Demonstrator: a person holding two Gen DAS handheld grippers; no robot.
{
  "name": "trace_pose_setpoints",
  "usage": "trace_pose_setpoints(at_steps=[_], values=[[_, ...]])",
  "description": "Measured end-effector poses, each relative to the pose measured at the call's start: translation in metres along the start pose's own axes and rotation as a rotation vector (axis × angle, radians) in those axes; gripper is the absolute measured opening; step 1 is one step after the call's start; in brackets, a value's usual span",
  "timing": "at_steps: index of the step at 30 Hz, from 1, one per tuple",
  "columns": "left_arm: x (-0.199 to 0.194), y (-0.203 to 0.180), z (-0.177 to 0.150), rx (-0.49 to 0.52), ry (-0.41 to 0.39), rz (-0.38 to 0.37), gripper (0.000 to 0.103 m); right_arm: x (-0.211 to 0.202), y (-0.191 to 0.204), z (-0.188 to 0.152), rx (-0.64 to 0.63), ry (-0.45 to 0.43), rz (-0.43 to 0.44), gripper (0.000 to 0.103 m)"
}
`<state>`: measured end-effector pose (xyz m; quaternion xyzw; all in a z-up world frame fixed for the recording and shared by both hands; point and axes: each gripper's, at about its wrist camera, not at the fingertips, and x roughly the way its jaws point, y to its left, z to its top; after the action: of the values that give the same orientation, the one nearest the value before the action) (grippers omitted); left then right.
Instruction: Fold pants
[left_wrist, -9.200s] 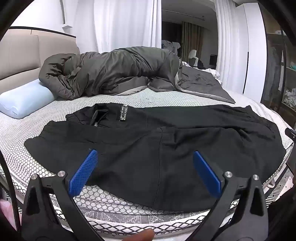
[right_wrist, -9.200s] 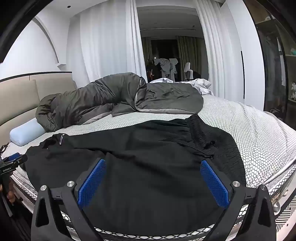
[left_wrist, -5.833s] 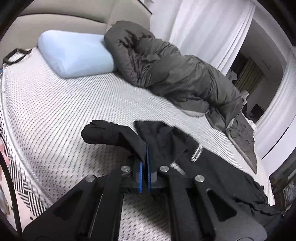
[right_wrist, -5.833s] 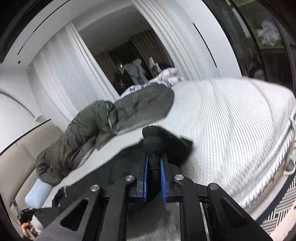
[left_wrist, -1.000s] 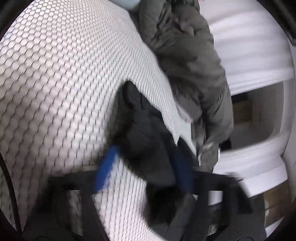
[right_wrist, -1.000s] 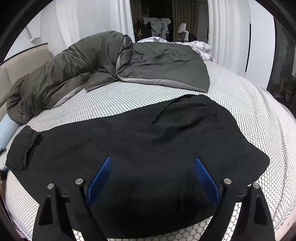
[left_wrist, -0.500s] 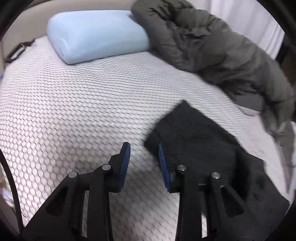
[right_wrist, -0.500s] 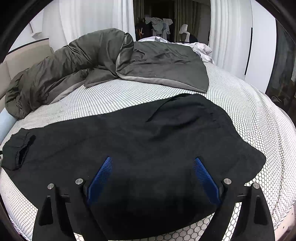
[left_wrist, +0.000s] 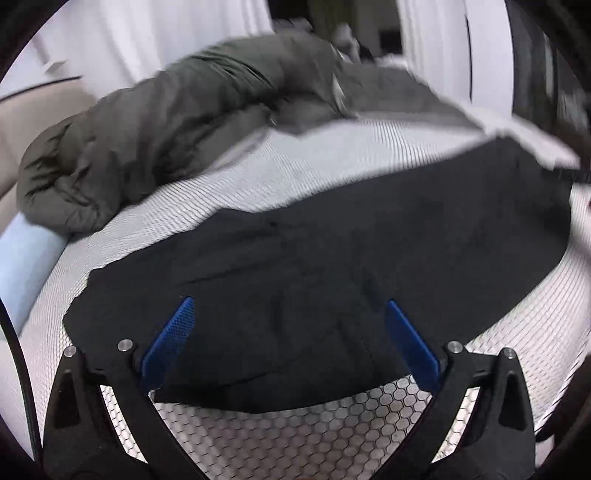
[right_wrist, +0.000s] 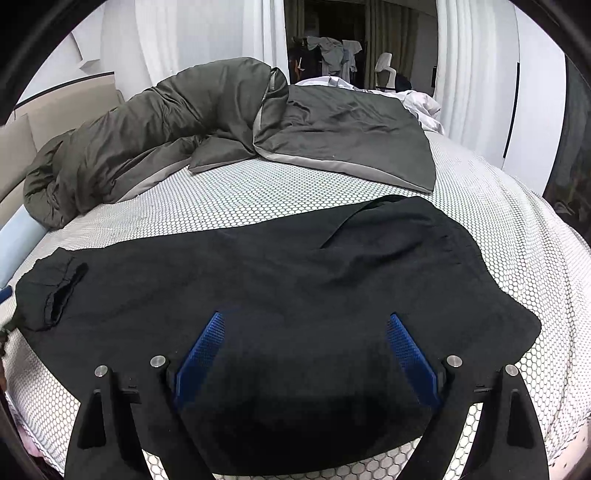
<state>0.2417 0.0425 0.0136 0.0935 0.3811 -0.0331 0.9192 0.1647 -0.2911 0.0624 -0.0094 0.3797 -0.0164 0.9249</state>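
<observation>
Black pants (right_wrist: 277, 295) lying flat on bed (right_wrist: 498, 229), long axis left-right across both tools. Left tool (left_wrist: 291, 339) opening, empty, over cuff end; right tool (right_wrist: 306, 354) wide, empty, over waist end.

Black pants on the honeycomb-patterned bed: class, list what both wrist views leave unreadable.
- Near edge of the black fabric pants: right wrist view, behind the right claw.
- Pale blue pillow: left wrist view, mostly under the olive-grey quilted duvet.
- Room beyond: left wrist view, motion-blurred.
</observation>
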Motion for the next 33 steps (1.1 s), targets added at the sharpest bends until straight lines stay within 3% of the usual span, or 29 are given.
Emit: trace_pose_setpoints(at_steps=[2,4,6,9,12,16,18,21,23,26,31,33], values=[[0.024,-0.011,-0.001,0.047,0.081,0.033,0.091,0.000,-0.005,-0.002,0.007,0.006,-0.003,0.091],[0.036,-0.017,-0.014,0.060,0.125,0.010,0.079,0.000,-0.010,-0.003,0.012,0.011,-0.009,0.091],[0.044,-0.019,-0.014,0.051,0.130,-0.014,0.030,0.001,-0.013,-0.004,0.019,0.018,-0.016,0.091],[0.032,0.008,-0.019,-0.074,0.080,-0.033,0.006,0.001,-0.017,-0.004,0.030,0.021,-0.019,0.091],[0.004,0.074,-0.012,-0.347,-0.068,-0.070,0.003,-0.001,-0.016,-0.003,0.031,0.015,-0.017,0.091],[-0.027,0.167,-0.033,-0.702,-0.245,-0.040,0.003,-0.003,-0.016,-0.003,0.023,0.013,-0.015,0.091],[-0.014,0.216,-0.059,-0.891,-0.231,0.000,0.003,-0.002,-0.018,-0.004,0.025,0.017,-0.018,0.091],[0.018,0.259,-0.101,-1.086,-0.134,0.010,0.003,-0.001,-0.021,-0.004,0.038,0.020,-0.022,0.091],[0.035,0.270,-0.121,-1.164,-0.090,-0.017,0.003,-0.001,-0.023,-0.003,0.047,0.020,-0.024,0.091],[0.042,0.271,-0.123,-1.157,-0.084,-0.010,0.003,-0.001,-0.021,-0.003,0.050,0.016,-0.025,0.091],[0.030,0.270,-0.113,-1.122,-0.068,0.063,0.003,0.002,-0.020,-0.006,0.030,0.030,-0.031,0.091],[0.024,0.268,-0.124,-1.149,-0.006,0.110,0.003,0.004,-0.024,-0.007,0.031,0.038,-0.041,0.091]])
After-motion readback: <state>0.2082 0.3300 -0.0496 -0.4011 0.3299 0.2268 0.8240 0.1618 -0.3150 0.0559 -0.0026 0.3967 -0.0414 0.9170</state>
